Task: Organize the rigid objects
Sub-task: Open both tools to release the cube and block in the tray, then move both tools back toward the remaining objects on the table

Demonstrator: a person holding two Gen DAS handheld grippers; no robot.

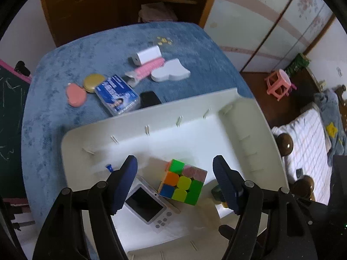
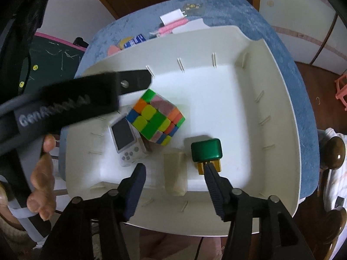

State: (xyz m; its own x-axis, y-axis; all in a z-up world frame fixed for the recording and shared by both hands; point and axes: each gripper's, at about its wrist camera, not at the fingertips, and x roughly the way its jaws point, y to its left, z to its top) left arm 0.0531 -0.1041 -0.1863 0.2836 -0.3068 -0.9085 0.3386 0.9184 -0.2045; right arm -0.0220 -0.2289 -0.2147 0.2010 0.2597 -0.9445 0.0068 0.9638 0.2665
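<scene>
Our left tongs (image 1: 175, 182) are spread wide and hold nothing; the multicoloured puzzle cube (image 1: 182, 182) sits between their blue pads, tilted on one edge and leaning on the small white handheld device with a dark screen (image 1: 147, 205). Our right tongs (image 2: 175, 181) are also spread and empty, above the pale translucent block (image 2: 175, 173), with the dark green rounded box (image 2: 206, 149) just beside the right pad. All of these lie inside the cream plastic tray (image 1: 249, 117). We judge the left hand is nearer to the loose things on the blue counter (image 1: 65, 69) beyond the tray, such as the blue rectangular card box (image 1: 117, 95), which lies up and left with its long axis diagonal.
</scene>
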